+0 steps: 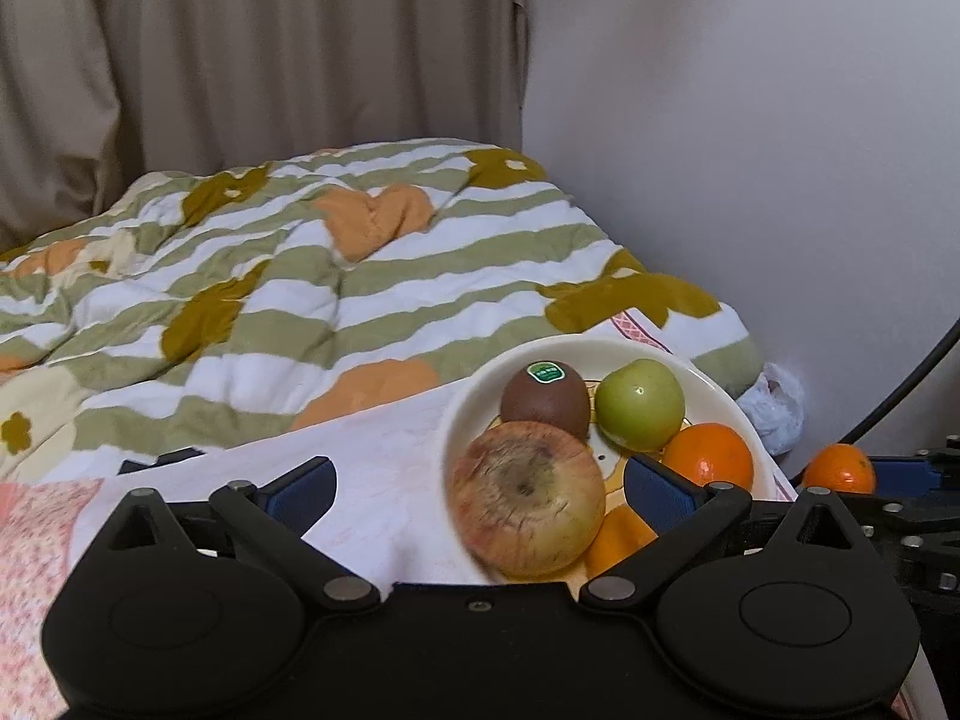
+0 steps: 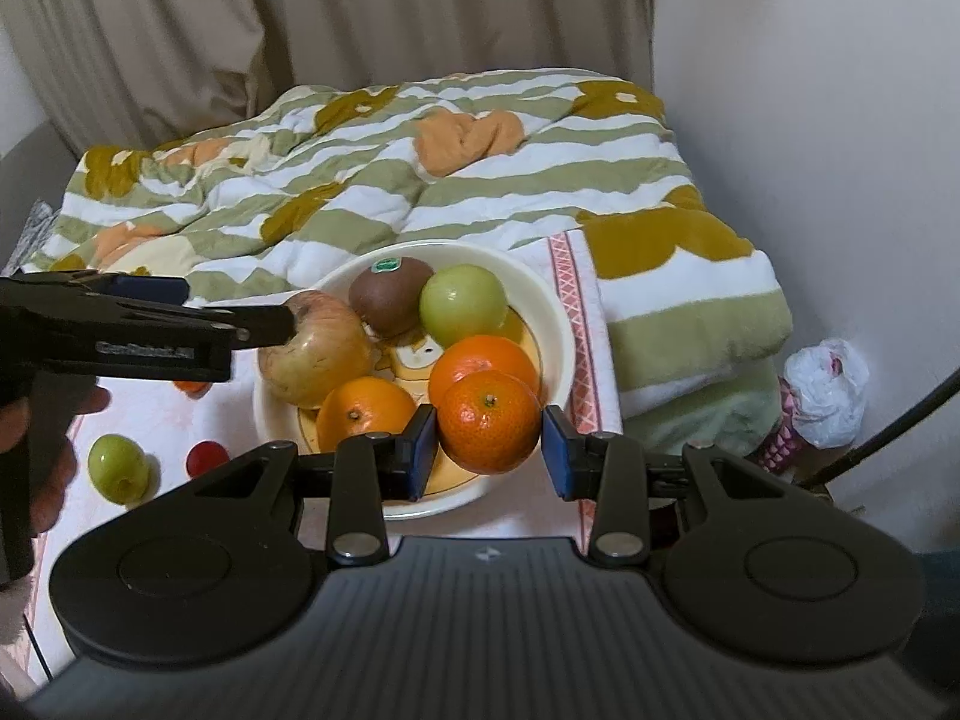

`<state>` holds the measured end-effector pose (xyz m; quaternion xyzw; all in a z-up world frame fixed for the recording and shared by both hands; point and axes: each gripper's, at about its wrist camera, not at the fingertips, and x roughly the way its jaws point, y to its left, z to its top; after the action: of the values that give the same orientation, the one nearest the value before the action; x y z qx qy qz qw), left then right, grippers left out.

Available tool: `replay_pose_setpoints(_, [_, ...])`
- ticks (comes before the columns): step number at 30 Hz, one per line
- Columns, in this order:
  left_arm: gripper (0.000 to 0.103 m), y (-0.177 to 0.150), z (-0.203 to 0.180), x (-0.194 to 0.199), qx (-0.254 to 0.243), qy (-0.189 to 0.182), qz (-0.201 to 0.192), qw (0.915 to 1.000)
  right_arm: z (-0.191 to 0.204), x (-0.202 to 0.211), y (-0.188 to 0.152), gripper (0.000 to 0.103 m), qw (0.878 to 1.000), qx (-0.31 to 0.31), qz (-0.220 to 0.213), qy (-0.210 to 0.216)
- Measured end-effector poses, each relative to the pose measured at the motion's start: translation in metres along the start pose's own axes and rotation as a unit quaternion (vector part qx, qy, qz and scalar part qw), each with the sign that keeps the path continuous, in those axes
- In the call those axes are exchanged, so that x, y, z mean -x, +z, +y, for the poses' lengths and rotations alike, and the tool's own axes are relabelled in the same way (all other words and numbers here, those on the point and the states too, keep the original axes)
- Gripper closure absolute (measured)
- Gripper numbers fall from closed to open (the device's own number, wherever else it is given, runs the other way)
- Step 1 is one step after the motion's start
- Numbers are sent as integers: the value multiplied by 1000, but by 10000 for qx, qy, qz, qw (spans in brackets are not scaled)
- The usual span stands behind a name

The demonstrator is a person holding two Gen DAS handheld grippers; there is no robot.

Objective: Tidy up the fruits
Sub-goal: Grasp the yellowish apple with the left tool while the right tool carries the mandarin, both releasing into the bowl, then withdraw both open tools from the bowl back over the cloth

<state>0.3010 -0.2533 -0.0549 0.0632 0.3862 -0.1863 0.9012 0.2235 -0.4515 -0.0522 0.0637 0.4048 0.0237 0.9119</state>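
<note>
A cream bowl (image 2: pixel 555 324) holds a red-yellow apple (image 2: pixel 315 351), a kiwi (image 2: pixel 390 297), a green apple (image 2: pixel 462 306) and two oranges (image 2: pixel 366 414). My right gripper (image 2: pixel 487 450) is just above the bowl's near rim with a third orange (image 2: pixel 489 423) between its blue pads; the left pad touches it, the right pad (image 2: pixel 555 450) stands slightly off. My left gripper (image 1: pixel 480 480) is open wide, and the red-yellow apple (image 1: pixel 528 516) lies between its fingers in the bowl (image 1: pixel 714 390). From the right wrist view the left gripper (image 2: pixel 282 324) reaches in beside that apple.
A small green apple (image 2: pixel 117 468) and a red fruit (image 2: pixel 207 459) lie on the pink-white cloth (image 2: pixel 156 414) left of the bowl. A striped quilt (image 2: pixel 420 180) lies behind. A wall and a white plastic bag (image 2: pixel 825 390) are at the right.
</note>
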Motion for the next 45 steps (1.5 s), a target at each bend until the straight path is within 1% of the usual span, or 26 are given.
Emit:
replay_pose_setpoints(8, [0, -13, 13, 30, 402, 160, -44, 9991, 15, -23, -5, 50, 9991, 363, 186, 144])
replay_pose_setpoints(13, [0, -20, 16, 41, 442, 271, -73, 9986, 19, -38, -10, 50, 9985, 443, 290, 161])
replay_pose_setpoints(23, [0, -36, 17, 61, 539, 426, -161, 9975, 22, -44, -12, 47, 9974, 672, 228, 154])
replay_pose_setpoints(25, [0, -39, 17, 67, 554, 477, -193, 9971, 23, -40, -13, 36, 9969, 732, 178, 222])
replay_pose_setpoints(26, [0, -40, 17, 71, 570, 499, -209, 9969, 23, -36, -13, 16, 9969, 734, 130, 255])
replay_pose_setpoints(27, [0, -42, 17, 74, 583, 519, -232, 9967, 23, -31, -14, 0, 9971, 723, 73, 239])
replay_pose_setpoints(30, [0, -47, 15, 87, 626, 583, -309, 9959, 24, -14, -17, 0, 9967, 747, -176, 246])
replay_pose_setpoints(33, [0, -52, 13, 103, 689, 644, -414, 9947, 28, 0, -17, 0, 9960, 838, -227, 231])
replay_pose_setpoints(40, [0, -69, 9, 146, 857, 820, -732, 9902, 39, 41, -22, 0, 9933, 989, -466, 364])
replay_pose_setpoints(45, [0, -84, 12, 173, 916, 1041, -824, 9869, 49, 66, -26, 0, 9917, 1090, -524, 441])
